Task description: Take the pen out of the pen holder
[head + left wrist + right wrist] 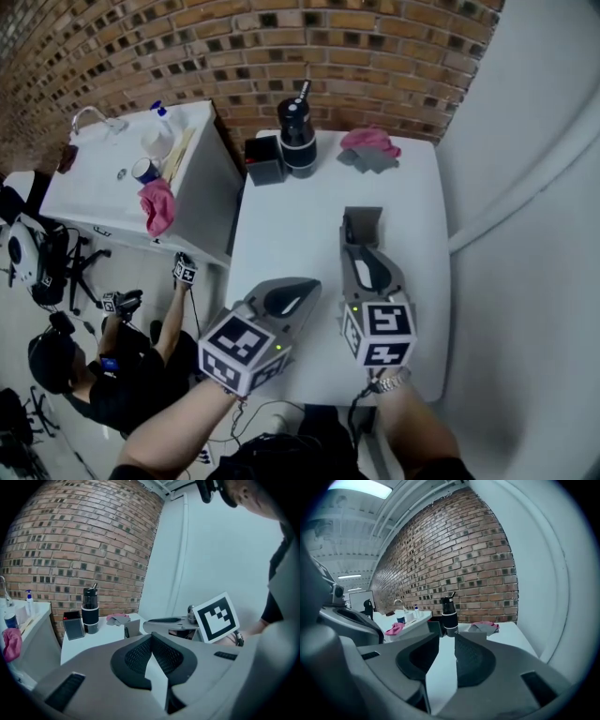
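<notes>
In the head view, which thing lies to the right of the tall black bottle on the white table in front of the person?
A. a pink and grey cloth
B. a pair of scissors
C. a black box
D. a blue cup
A: the pink and grey cloth lies to the right of the black bottle, while the black box stands on the bottle's left.

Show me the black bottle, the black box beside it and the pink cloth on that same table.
black bottle (298, 133): head view, on its body.
black box (265, 161): head view, on its side wall.
pink cloth (370, 141): head view, on its pink top fold.
</notes>
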A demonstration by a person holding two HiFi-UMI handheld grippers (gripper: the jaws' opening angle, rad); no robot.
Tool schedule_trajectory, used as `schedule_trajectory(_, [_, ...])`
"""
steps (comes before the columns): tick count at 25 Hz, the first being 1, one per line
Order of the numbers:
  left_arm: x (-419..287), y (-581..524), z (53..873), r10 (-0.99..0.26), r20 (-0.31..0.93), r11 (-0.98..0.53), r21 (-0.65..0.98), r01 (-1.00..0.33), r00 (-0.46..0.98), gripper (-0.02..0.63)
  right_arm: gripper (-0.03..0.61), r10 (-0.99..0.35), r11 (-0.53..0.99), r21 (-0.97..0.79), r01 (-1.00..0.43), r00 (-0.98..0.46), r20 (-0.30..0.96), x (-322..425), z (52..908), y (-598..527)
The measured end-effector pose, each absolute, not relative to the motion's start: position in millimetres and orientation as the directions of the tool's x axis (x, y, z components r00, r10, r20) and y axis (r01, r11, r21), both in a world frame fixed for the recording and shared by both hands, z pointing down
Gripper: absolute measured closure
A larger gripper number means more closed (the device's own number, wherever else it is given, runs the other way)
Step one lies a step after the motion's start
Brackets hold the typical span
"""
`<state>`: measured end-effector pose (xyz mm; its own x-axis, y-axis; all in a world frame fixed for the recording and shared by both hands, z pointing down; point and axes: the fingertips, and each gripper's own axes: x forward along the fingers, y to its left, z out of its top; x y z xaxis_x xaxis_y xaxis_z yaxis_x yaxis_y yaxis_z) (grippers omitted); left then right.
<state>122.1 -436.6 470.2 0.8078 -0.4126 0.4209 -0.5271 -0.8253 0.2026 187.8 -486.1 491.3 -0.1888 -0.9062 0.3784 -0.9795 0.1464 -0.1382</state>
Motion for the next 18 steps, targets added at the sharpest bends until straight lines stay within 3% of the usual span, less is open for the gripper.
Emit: schedule_trajectory(18, [130.9,-490.8,515.4,-0.406,0.476,-0.790,0.247,-0.561,0.780,0.611,0.449,-0.855,0.076,-0.090,-0.993,-0.111,0.506,199.0,567.5,-567.5])
